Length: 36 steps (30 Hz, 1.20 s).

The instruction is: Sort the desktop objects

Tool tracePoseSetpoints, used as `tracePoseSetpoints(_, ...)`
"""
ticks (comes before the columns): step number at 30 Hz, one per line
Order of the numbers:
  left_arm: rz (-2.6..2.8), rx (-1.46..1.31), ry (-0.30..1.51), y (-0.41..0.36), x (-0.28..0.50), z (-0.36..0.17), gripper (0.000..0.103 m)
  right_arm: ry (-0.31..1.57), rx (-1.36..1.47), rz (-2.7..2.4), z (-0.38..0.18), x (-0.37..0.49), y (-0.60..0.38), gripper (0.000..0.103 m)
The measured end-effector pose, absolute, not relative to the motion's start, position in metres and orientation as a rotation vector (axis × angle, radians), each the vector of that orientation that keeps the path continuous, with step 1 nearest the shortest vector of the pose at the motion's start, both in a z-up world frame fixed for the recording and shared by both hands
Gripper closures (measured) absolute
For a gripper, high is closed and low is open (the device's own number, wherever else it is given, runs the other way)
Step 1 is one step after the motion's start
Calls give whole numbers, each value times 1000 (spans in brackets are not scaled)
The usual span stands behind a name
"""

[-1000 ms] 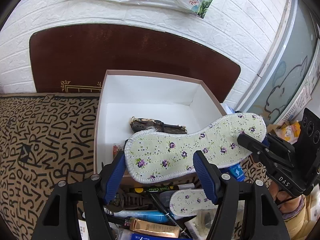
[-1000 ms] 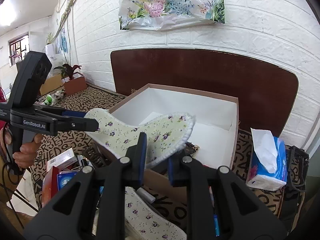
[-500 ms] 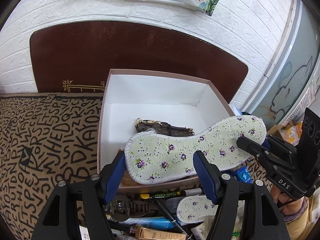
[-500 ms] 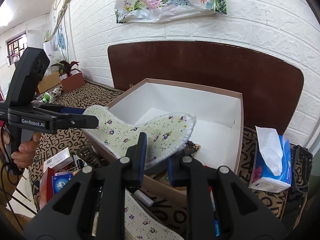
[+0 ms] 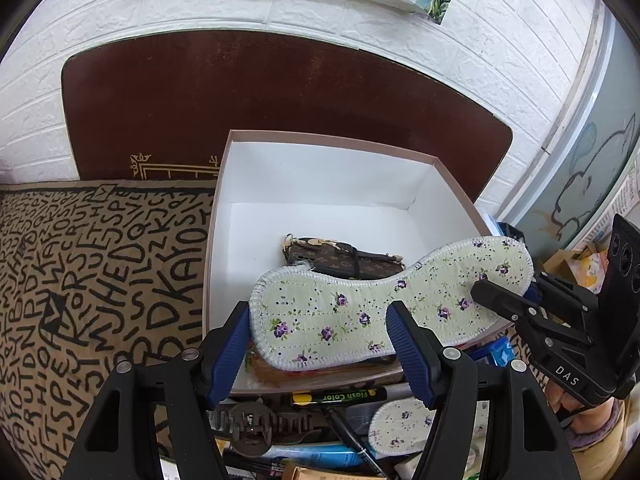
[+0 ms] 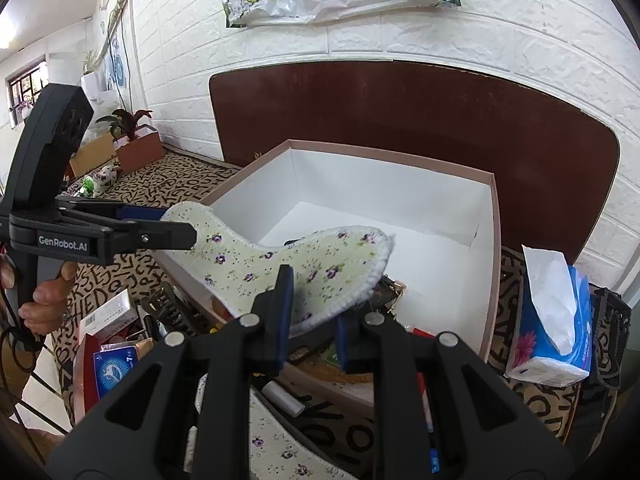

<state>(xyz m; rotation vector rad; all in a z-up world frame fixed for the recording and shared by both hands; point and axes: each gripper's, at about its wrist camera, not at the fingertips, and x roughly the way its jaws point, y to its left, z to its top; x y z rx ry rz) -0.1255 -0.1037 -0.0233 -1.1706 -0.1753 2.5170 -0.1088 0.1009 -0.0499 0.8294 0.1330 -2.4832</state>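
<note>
A pale green floral insole (image 5: 360,308) hangs level over the near part of the white open box (image 5: 320,138). My left gripper (image 5: 320,344) is shut on the insole across its heel end, a blue pad on each side edge. My right gripper (image 6: 314,328) is shut on the toe end, and its black fingers (image 5: 500,300) show at the right in the left wrist view. In the right wrist view the left gripper (image 6: 172,228) pinches the far end of the insole (image 6: 280,264). Under the insole, a brown monogram pouch (image 5: 344,260) lies inside the box. A second matching insole (image 5: 404,424) lies on the table in front of the box.
Clutter lies before the box: a black marker (image 5: 340,396), a dark hair clip (image 5: 256,424), tubes, small cartons (image 6: 108,316). A blue tissue pack (image 6: 552,320) stands right of the box (image 6: 400,158). Letter-patterned cloth (image 5: 80,280) covers the table; a brown board (image 5: 280,92) leans on the brick wall.
Both grippers have carried the insole a little forward and down, so it now hangs lower over the box's near part. Both grips are unchanged.
</note>
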Motion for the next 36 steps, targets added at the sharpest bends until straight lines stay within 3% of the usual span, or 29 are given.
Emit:
tracePoseSetpoints(19,2527,-1252,-146,-103,-139,-43,37,187,957,-2438,-71,-126,92,81)
tracePoseSetpoints(29,2552,-1278,-129,-101,-142,-47,37,259,1037,-2412,-77,-130,87,69)
tracePoseSetpoints(31,2563,-1274,-115,-99,-143,-46,37,271,1044,-2427,-76,-130,89,60)
tracePoseSetpoints(36,2576,-1269,-110,-100,-143,-45,37,293,1073,-2441,-75,-131,95,54)
